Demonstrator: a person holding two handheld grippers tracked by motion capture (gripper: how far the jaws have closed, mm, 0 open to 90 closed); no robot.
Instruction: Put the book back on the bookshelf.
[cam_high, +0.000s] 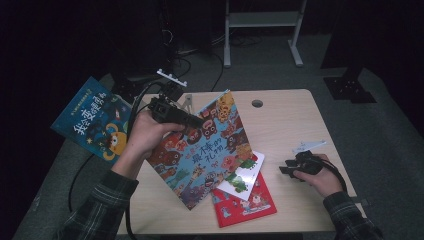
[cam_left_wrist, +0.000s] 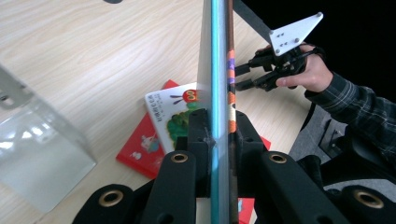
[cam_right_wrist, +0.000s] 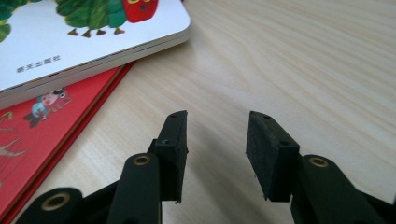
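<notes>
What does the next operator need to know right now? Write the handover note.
Left gripper: shut on the colourful picture book, held tilted above the table.
Right gripper: open, empty, low over the table near the stack.
White caterpillar book lies on the red book; a blue book stands off the table's left edge.
Done: colourful book picked up. Left: placing it, apparently.

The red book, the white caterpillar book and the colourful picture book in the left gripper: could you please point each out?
red book (cam_high: 250, 207), high view, bare front cover.
white caterpillar book (cam_right_wrist: 70, 42), right gripper view, white cover.
colourful picture book (cam_high: 205, 150), high view, cover's middle.
</notes>
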